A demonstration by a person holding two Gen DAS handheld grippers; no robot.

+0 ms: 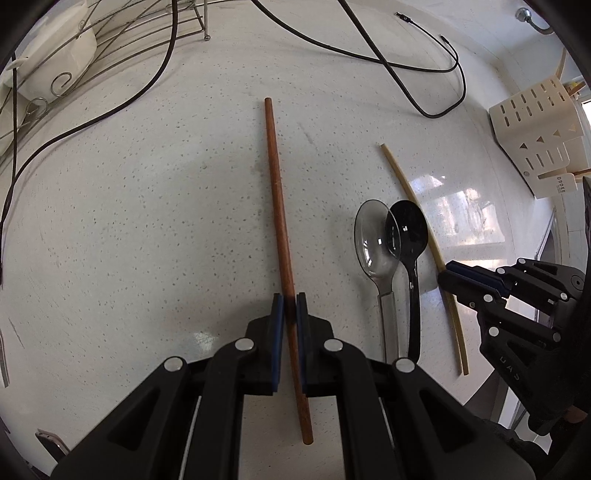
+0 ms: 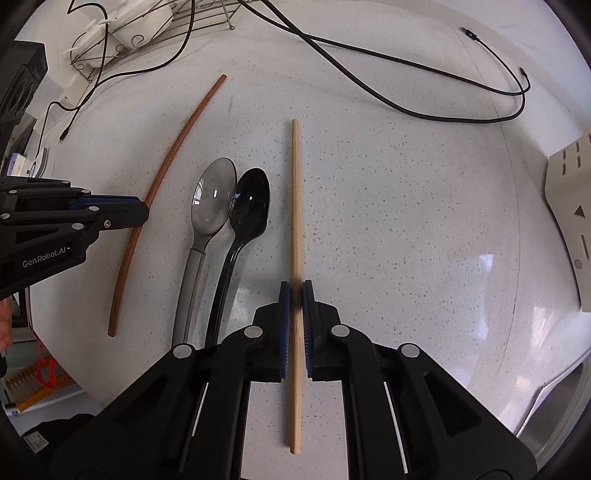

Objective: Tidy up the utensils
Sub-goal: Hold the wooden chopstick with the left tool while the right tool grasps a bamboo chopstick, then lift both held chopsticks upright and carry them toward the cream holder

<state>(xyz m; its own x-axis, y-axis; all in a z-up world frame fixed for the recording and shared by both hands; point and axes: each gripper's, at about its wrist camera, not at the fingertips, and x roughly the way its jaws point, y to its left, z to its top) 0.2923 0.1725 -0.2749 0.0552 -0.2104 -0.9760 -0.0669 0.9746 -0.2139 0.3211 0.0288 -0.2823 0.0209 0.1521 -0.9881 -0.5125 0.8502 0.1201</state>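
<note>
On the speckled white counter (image 2: 388,221), four utensils lie side by side, all running near to far.

Left gripper (image 1: 290,306): clamped on the reddish-brown chopstick (image 1: 275,184); both blue pads press its sides near its near end, and it points steeply down at the counter.

Right gripper (image 2: 296,295): closed on the pale bamboo chopstick (image 2: 295,192), pads touching it on both sides, somewhat nearer than its middle; it points straight down.

Reddish-brown chopstick: leftmost of the four; its far tip reaches toward the wire rack (image 2: 177,22), its near end extends past the pads toward the camera.

Pale bamboo chopstick: rightmost of the four, just right of the black spoon; whether it is lifted off the counter I cannot tell.

Clear plastic spoon (image 2: 214,199): between the two chopsticks, bowl at the far end, handle coming near.

Black plastic spoon (image 2: 251,206): just right of the clear spoon, bowls overlapping at the edge, handles close together.

Slotted cream utensil holder (image 1: 535,125): far right, well apart from the utensils.

Black cables (image 2: 406,74): looped across the far side of the counter.

Wire rack: far left, with a white dish (image 1: 55,55) in it.
</note>
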